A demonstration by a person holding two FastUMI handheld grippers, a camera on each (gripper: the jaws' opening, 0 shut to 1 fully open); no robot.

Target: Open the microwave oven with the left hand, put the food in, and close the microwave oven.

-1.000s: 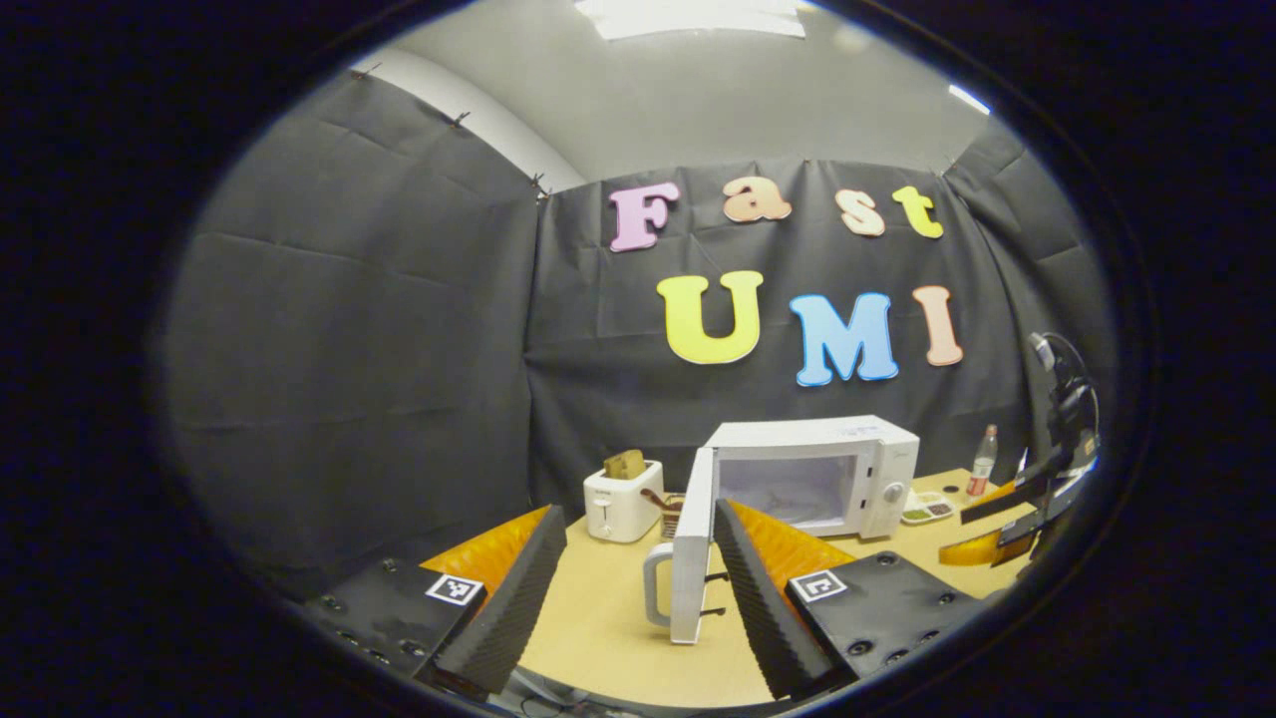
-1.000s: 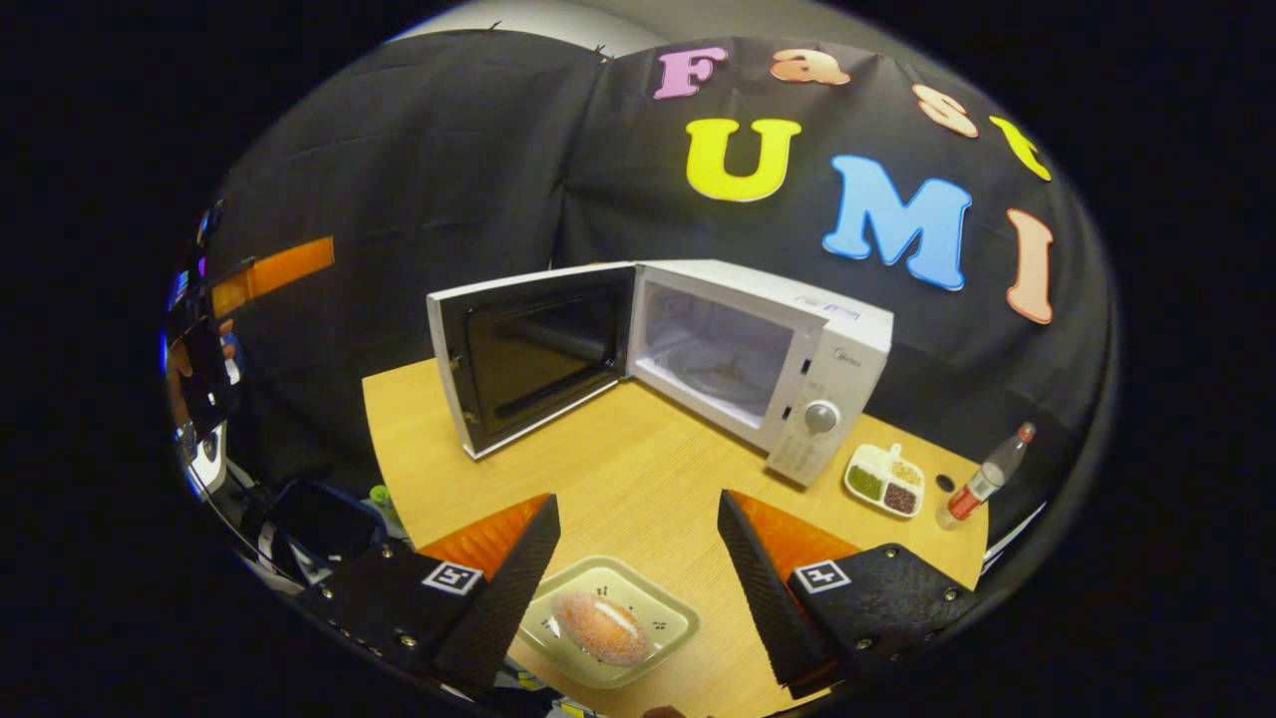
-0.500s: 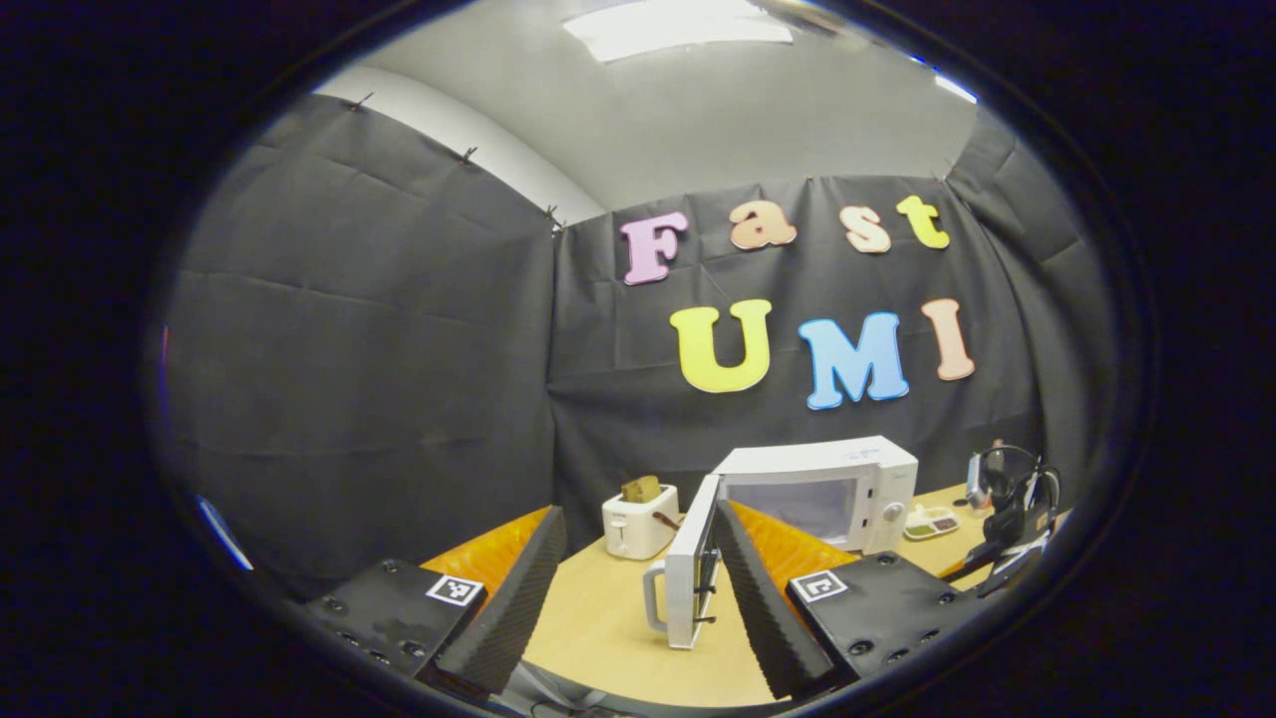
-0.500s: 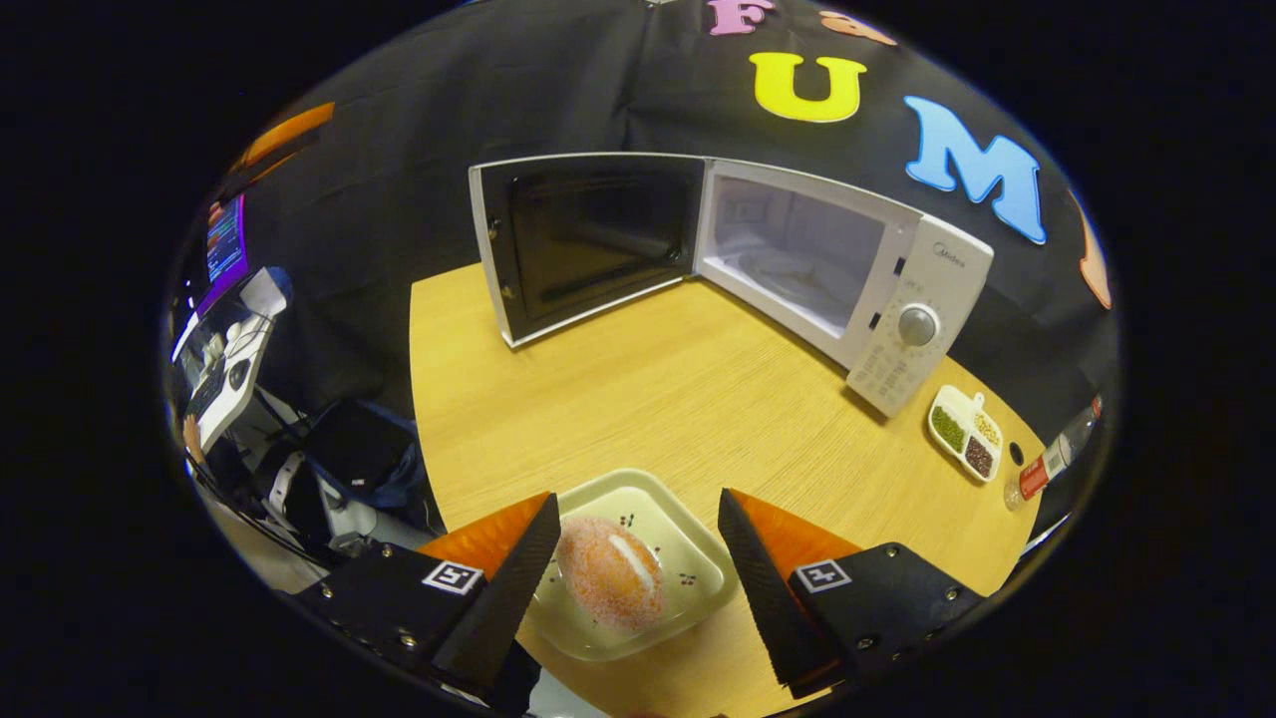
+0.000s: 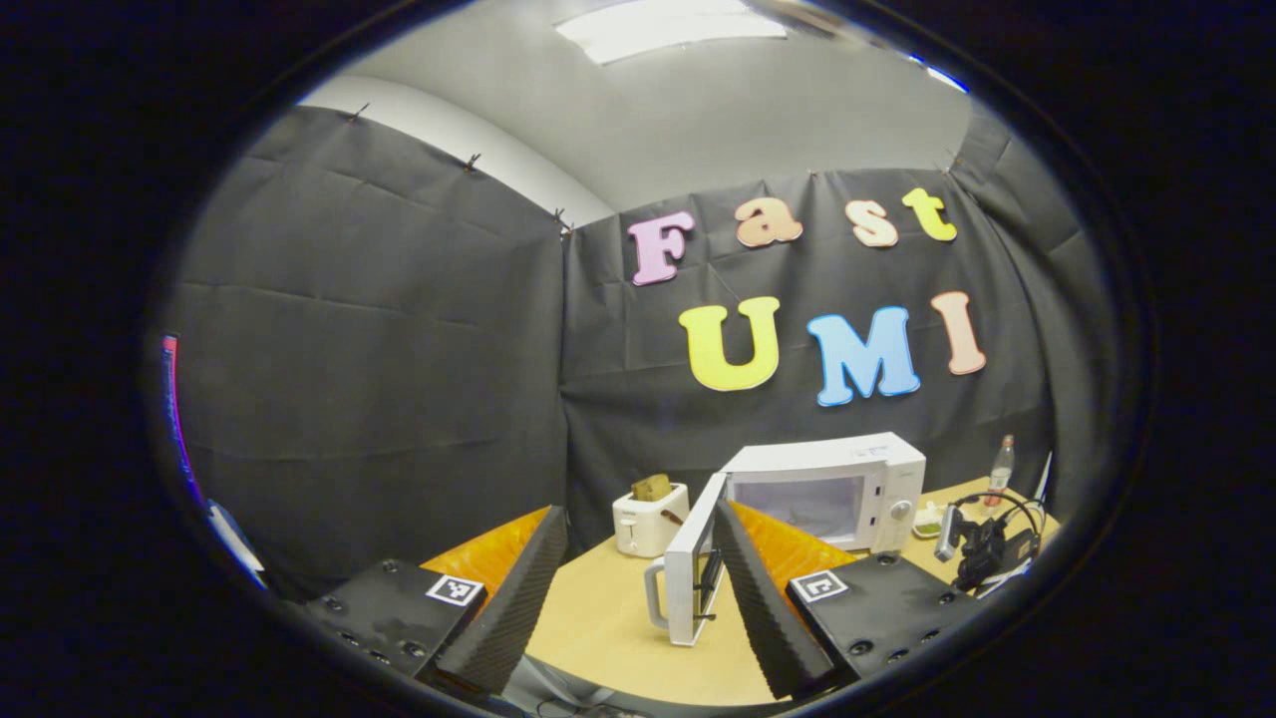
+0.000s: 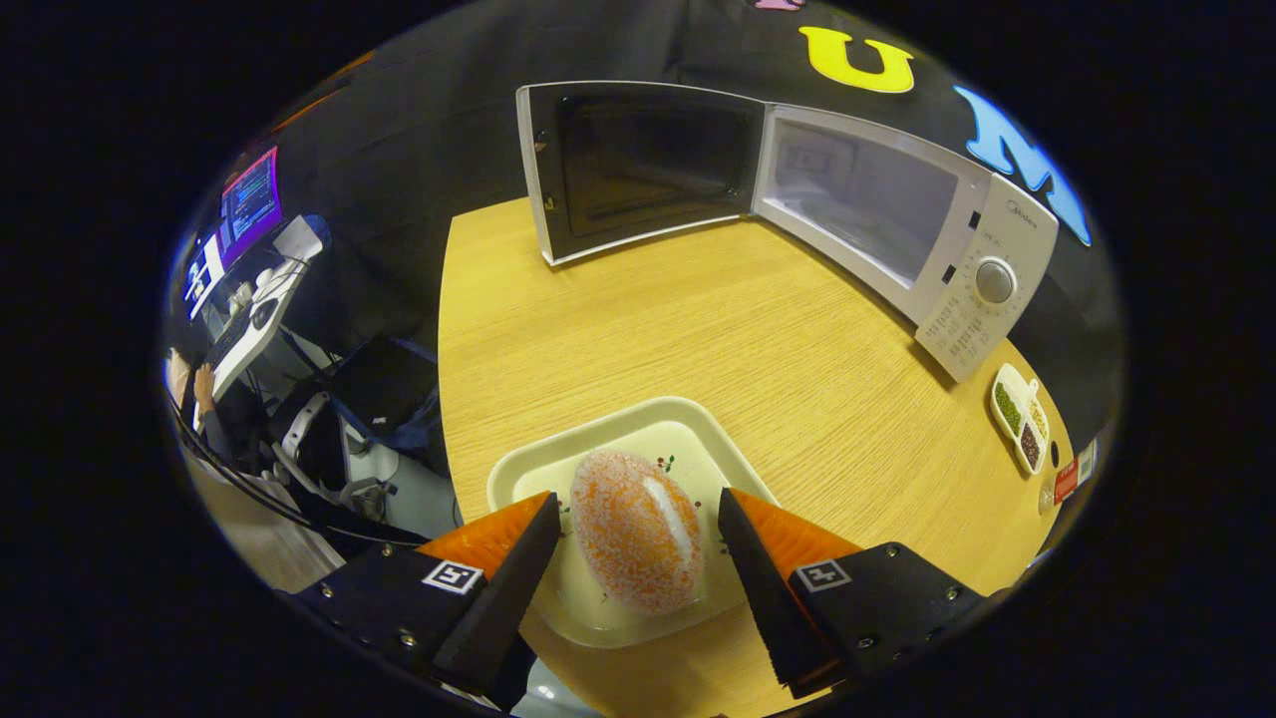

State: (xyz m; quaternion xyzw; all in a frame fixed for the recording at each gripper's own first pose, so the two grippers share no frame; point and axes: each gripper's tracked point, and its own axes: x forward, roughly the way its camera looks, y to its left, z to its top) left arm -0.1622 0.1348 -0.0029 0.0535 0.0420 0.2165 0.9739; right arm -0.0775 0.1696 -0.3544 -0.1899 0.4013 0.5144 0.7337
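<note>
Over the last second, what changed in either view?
The right claw has come down over the tray, and its open fingers now sit on either side of the sugared bun without touching it. The left claw drew back a little from the microwave door, open and holding nothing. Unchanged: door wide open, microwave cavity empty, bun on the tray, tray on the table.

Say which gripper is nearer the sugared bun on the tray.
Right. The right gripper is open with the bun between its fingers above the tray; the left gripper is open by the microwave door.
</note>
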